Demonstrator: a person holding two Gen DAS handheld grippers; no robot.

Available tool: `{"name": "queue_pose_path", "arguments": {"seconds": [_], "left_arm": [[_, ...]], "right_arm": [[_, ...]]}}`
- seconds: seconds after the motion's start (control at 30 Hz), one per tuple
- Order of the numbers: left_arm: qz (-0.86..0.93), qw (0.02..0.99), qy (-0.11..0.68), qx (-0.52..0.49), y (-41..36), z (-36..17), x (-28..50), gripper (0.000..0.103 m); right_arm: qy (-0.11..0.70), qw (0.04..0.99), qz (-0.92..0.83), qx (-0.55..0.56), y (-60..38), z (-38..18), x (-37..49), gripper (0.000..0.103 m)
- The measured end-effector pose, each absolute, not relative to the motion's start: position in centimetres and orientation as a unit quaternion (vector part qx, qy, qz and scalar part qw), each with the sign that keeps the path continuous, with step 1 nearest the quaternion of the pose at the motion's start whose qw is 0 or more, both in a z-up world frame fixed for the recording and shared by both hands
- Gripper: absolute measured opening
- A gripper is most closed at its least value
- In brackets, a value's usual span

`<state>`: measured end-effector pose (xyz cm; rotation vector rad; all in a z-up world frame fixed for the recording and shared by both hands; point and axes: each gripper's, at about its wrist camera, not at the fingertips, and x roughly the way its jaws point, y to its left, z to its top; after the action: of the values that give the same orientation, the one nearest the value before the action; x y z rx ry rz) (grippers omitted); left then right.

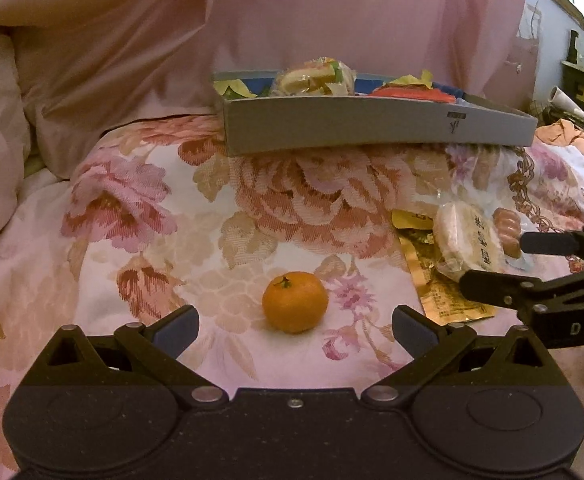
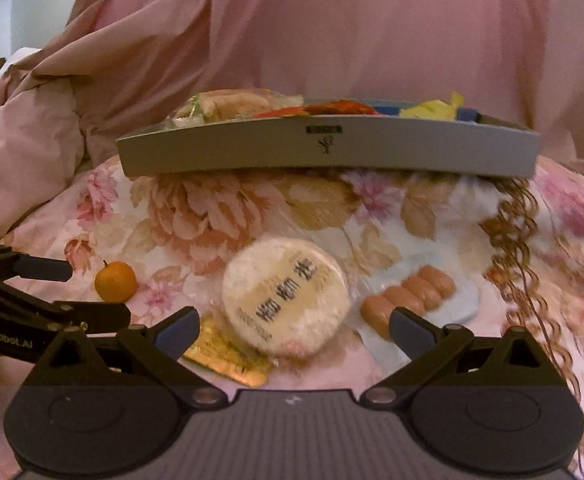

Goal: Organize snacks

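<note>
Left gripper (image 1: 295, 330) jaws spread wide, empty; mandarin (image 1: 295, 302) sits on the floral bedspread (image 1: 132, 240) dead ahead at 12 o'clock, just past the tips. I'd push in until the pads bracket its widest part, then close gently since it'll roll on soft fabric. Right gripper (image 2: 294, 332) also spread and empty, round wrapped cake (image 2: 286, 296) at 12, on top of a gold packet (image 2: 228, 356), sausage pack (image 2: 412, 292) at 1 o'clock. Grey tray (image 1: 372, 128) far at 12, partly filled; lift clear of its wall before dropping.

Floral bedspread (image 1: 140, 216) carries grey tray (image 1: 372, 128), mandarin (image 1: 295, 302), round cake packet (image 2: 286, 296), sausage pack (image 2: 412, 294), gold sachet (image 2: 228, 356).
</note>
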<state>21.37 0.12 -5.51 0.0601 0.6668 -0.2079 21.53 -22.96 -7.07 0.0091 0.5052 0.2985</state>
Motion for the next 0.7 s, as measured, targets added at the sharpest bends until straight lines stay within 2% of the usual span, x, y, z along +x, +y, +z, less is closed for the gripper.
{"name": "queue_pose_path", "arguments": {"seconds": [0.47, 0.7], "left_arm": [[-0.116, 0.940, 0.320, 0.026, 0.6, -5.6, 22.1, 0.102], [-0.131, 0.938, 0.320, -0.011, 1.2, -5.7, 22.3, 0.093]], "right_arm": [[0.220, 0.959, 0.178, -0.030, -22.3, -6.9, 22.8, 0.103], [0.225, 0.956, 0.184, -0.032, -22.1, -7.2, 23.7, 0.103]]}}
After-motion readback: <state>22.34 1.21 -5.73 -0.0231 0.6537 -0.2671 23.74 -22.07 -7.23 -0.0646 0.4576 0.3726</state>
